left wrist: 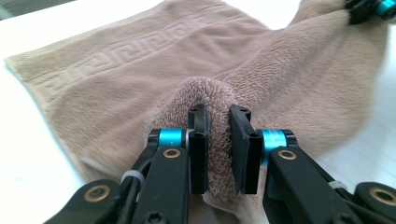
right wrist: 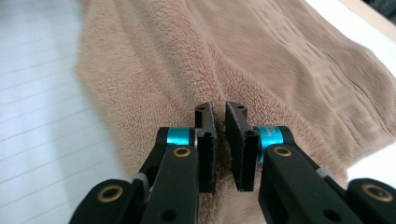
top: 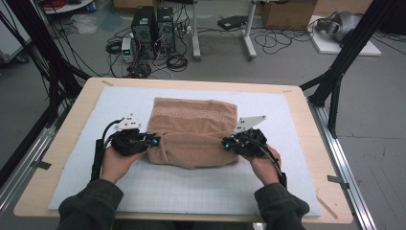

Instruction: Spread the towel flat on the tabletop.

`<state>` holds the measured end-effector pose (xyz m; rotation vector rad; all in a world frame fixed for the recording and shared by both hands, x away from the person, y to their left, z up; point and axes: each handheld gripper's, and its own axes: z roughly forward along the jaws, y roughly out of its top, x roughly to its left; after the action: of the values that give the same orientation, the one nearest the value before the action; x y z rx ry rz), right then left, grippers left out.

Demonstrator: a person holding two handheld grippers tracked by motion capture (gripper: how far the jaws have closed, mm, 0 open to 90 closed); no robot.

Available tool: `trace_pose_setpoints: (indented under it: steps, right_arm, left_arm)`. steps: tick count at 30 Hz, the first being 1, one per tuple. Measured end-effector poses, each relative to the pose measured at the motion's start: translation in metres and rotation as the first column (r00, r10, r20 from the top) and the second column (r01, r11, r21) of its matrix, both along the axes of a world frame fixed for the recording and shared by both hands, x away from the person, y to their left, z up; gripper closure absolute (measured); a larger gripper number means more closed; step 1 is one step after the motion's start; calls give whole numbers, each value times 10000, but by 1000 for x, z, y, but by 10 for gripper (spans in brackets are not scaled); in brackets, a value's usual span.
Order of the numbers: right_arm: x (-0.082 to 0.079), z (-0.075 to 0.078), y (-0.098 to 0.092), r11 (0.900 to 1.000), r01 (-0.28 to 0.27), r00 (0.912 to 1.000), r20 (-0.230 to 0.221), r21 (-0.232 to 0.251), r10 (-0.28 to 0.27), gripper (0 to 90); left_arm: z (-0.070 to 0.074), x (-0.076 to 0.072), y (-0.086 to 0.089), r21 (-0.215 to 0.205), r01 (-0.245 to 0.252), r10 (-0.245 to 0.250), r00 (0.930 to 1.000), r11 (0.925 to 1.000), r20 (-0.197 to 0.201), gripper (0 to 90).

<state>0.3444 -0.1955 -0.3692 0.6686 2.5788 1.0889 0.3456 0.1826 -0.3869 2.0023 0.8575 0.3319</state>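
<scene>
Between the pads of the left gripper (left wrist: 218, 140) a thick roll of the tan terry towel (left wrist: 154, 79) is pinched, and the right gripper (right wrist: 220, 140) is pressed together on a thinner fold of the same towel's near edge, one at each near corner. The cloth looks soft, light and limp with a looped pile, so it should sag between the two holds and grip best at bunched corners; beyond the jaws it lies flat on the white gridded mat (top: 201, 187), a woven key-pattern band along its far edge
</scene>
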Motion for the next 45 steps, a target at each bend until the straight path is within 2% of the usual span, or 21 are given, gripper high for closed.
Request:
trace_pose_setpoints:
  steps: [1,3,6,7,8,10,12,15,17,19,21,23,26,28,31,34,35,36,38,42,45]
  right_arm:
    - [8,-4,0,9999,134,9997,-212,90,-132,828]
    - [22,-14,0,9986,519,9975,-475,-129,-525,828]
    - [39,-31,0,9959,845,9901,-1097,-331,-876,826]
    - [43,-35,0,9959,872,9874,-1303,-243,-896,825]
    - [45,-38,0,9957,895,9866,-1346,-241,-919,823]
    - [47,-40,1,9958,879,9866,-1357,-256,-906,818]
    - [46,-39,0,9956,912,9874,-1278,-203,-931,787]
    - [39,-31,-4,9959,893,9899,-1119,104,-876,742]
    - [31,-23,-8,9969,761,9941,-789,219,-741,712]
    - [22,-15,-13,9964,711,9958,-606,459,-682,703]
    - [13,-8,-17,9970,674,9974,-292,388,-663,683]
    - [4,-2,-21,9972,592,9981,-175,453,-584,669]
    - [-13,4,-24,9988,248,9997,77,414,-251,668]
    - [-22,5,-23,9989,-15,9998,184,458,6,664]
    - [-35,-1,-18,9982,-410,9990,212,427,401,625]
    - [-41,-16,-7,9961,-834,9965,33,301,834,540]
    - [-40,-23,-3,9950,-962,9952,-134,259,965,492]
    - [-39,-29,1,9952,-975,9946,-358,109,978,488]
    - [-35,-40,7,9952,-929,9950,-398,-321,916,494]
    - [-23,-54,17,9962,-621,9973,-428,-608,596,584]
    - [-18,-56,21,9965,-586,9975,-420,-604,561,765]
  left_arm:
    - [-4,8,-2,37,-113,114,9997,9999,-232,784]
    - [-13,21,-4,556,-512,521,9985,9971,-156,813]
    - [-32,38,0,672,-909,974,9902,9936,-997,814]
    - [-35,40,1,575,-924,984,9889,9941,-1111,811]
    - [-35,41,2,434,-955,998,9890,9945,-1091,809]
    - [-32,38,1,515,-905,946,9920,9946,-841,799]
    - [-27,35,4,602,-981,1028,9914,9934,-809,747]
    - [-19,28,11,257,-1012,1028,9922,9945,-702,674]
    - [-9,19,18,38,-930,931,9944,9957,-492,640]
    - [0,9,22,12,-808,808,9962,9967,-322,610]
    - [7,0,27,23,-697,697,9975,9976,-99,579]
    - [13,-11,30,15,-580,580,9982,9983,140,567]
    - [16,-24,31,-198,-251,254,9995,9995,164,565]
    - [13,-32,26,-136,87,-84,9998,9999,197,570]
    - [-3,-39,13,41,502,-502,9986,9987,-171,575]
    - [-21,-37,3,99,664,-657,9962,9977,-563,566]
    - [-28,-36,-1,196,675,-661,9956,9975,-666,561]
    - [-34,-34,-4,323,663,-636,9949,9973,-778,556]
    - [-45,-30,-11,675,649,-583,9937,9956,-957,540]
    - [-51,-26,-21,1017,301,-245,9982,9944,-555,574]
    - [-49,-24,-21,1352,199,-150,9992,9906,-372,691]
